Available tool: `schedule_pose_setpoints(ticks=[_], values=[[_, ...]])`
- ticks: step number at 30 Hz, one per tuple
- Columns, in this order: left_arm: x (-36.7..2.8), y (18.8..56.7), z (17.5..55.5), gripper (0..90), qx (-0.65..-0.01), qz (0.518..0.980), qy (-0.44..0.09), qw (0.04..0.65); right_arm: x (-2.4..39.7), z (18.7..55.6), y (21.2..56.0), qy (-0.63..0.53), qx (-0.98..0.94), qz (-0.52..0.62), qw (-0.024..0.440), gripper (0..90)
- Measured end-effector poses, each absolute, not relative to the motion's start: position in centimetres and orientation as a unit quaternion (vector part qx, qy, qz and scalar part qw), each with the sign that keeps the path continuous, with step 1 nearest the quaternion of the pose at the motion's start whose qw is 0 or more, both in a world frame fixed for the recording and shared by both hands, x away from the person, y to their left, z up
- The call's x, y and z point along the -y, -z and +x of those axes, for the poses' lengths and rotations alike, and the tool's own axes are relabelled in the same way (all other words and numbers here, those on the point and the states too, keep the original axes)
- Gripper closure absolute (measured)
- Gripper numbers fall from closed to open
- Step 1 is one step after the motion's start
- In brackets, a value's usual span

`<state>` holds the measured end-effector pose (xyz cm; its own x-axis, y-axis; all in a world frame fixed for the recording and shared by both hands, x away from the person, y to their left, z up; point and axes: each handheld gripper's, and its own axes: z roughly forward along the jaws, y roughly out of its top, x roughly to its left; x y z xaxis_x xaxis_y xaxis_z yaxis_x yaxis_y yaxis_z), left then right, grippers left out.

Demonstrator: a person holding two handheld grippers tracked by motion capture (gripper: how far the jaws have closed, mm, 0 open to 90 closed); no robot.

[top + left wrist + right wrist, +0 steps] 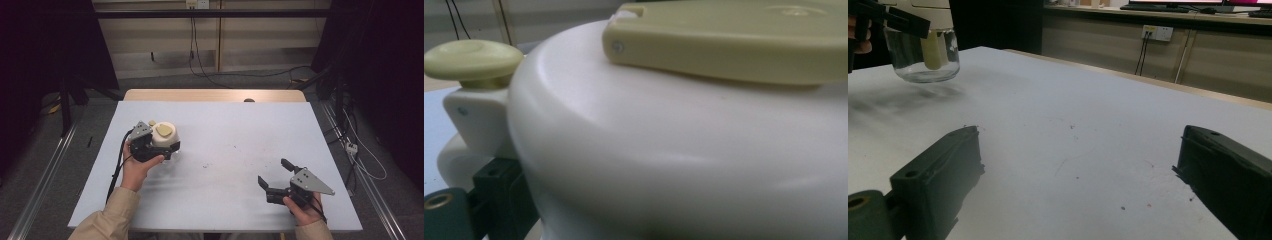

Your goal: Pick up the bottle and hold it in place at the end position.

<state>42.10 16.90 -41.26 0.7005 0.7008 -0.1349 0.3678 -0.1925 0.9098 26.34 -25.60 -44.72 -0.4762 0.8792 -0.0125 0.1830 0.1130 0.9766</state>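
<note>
A glass jar point(164, 134) with a white lid and a pale yellow-green handle plate sits in my left gripper point(167, 148), which is shut on it at the left of the white table. In the left gripper view the lid point(674, 150), its handle plate point(734, 45) and a round knob point(471, 60) are very close. The right gripper view shows the jar's clear body point(923, 55) at the top left, seemingly just above the table with a shadow under it. My right gripper point(271, 170) stands open near the front right, nothing between its jaws point(1078, 165).
The white table cover point(225, 125) has dark specks point(207, 164) near its middle. A wooden table edge point(215, 95) runs along the far side. Cables point(200, 65) lie on the floor beyond, and metal rails flank the table.
</note>
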Motion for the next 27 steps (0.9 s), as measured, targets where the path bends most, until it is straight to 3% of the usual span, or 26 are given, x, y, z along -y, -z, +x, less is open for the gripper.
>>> schedule_pose_setpoints(ticks=[27], values=[[-15.0, 41.5, 43.1, 5.5, -0.352, 0.762, -0.147, 0.523, 25.6, 26.4, 44.7, -0.537, -0.67, 0.397, 0.323, 3.6]])
